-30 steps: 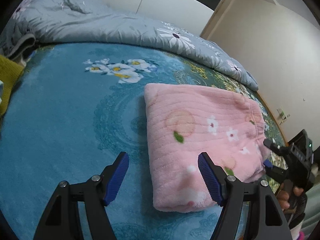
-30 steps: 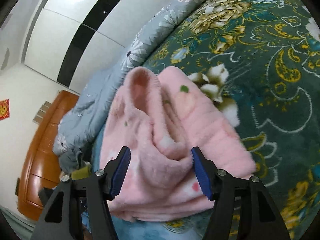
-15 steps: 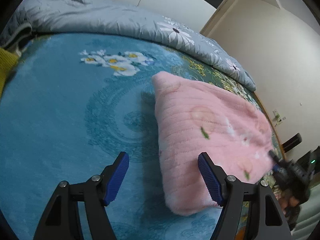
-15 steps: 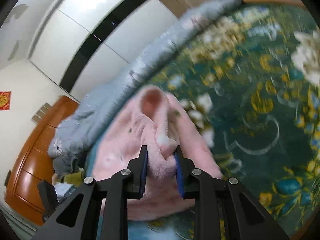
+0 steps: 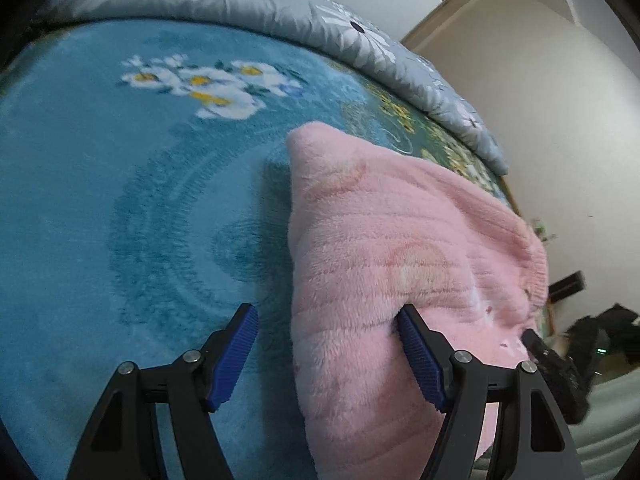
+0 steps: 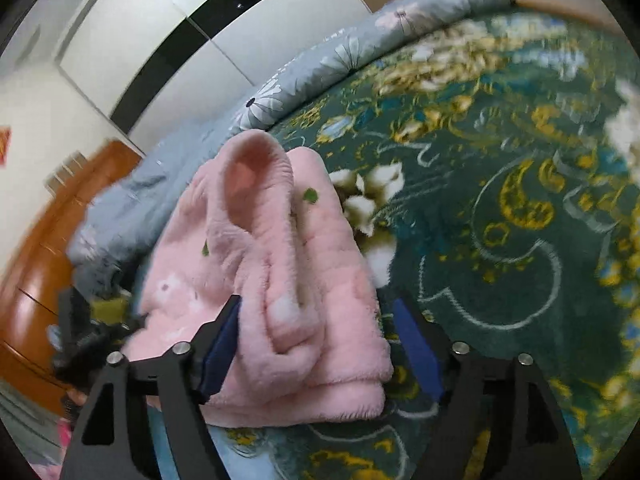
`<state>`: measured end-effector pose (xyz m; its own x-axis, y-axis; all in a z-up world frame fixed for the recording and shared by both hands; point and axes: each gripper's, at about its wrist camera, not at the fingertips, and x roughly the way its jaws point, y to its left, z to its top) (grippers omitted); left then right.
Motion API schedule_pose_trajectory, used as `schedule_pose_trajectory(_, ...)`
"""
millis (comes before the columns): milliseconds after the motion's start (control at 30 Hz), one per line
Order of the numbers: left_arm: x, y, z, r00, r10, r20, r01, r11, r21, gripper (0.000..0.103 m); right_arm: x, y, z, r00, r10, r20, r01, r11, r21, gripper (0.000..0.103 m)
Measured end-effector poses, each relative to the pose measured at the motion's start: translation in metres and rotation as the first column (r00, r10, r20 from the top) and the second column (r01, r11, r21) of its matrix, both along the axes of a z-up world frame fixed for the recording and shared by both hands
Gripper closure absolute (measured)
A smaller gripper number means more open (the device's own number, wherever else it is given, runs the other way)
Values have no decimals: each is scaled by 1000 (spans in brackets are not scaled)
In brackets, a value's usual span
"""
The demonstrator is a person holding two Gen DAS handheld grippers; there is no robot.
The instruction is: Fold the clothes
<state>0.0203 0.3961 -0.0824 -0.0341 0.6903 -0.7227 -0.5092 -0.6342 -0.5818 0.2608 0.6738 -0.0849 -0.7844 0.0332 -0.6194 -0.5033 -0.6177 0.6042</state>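
Observation:
A folded pink fleece garment point(image 5: 384, 264) lies on the blue floral bedspread point(image 5: 120, 208). My left gripper point(image 5: 328, 356) is open; the garment's near edge sits between its blue pads, pressed against the right pad point(image 5: 420, 360). In the right wrist view the garment point(image 6: 280, 280) lies bunched in thick folds. My right gripper point(image 6: 320, 348) is open, its jaws spread either side of the garment's near fold. The right gripper also shows in the left wrist view point(image 5: 560, 372) at the garment's far corner.
A grey flowered quilt point(image 5: 248, 4) is heaped along the far side of the bed, also in the right wrist view point(image 6: 340, 56). A wooden headboard point(image 6: 36, 272) and white wardrobe doors point(image 6: 192, 4) stand beyond. The bed's right edge meets a cream wall point(image 5: 540, 120).
My right gripper was shut on the garment's fold half a second ago and has opened, letting it go. My left gripper moved forward, so the garment's edge now sits between its pads.

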Motion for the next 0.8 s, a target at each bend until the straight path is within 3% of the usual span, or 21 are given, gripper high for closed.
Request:
schedule_pose_trajectory(167,-11,10,-12,994,-60,89,55,997,54,28,-6,9,-18,998,9,-61,-16,992,-123,16)
schedule_pose_trajectory(300,-11,14,-15,994,-71,82,66,996,59,28,-15,7,-16,998,9,-66,-19,989,-144,17)
schedule_pose_trajectory(367,-10,13,-12,995,-68,66,63,996,65,30,-20,4,-12,998,12,-57,-20,990,-138,33)
schedule_pose_trajectory(400,-9,13,-9,996,-65,63,61,996,67,40,-23,3,-9,999,13,-50,-20,991,-133,36)
schedule_pose_trajectory(433,-8,12,-7,996,-65,64,60,996,72,45,-25,1,-5,999,19,-43,-24,992,-123,45)
schedule_pose_trajectory(533,2,15,4,997,-71,9,70,996,48,59,-24,0,7,998,34,-46,-39,994,-103,55)
schedule_pose_trajectory(600,12,17,17,995,-91,-29,93,994,55,65,-20,1,18,996,48,-73,-55,993,-103,57)
schedule_pose_trajectory(800,54,54,68,967,-225,-115,237,966,105,66,9,21,43,992,76,-103,-83,995,-61,58)
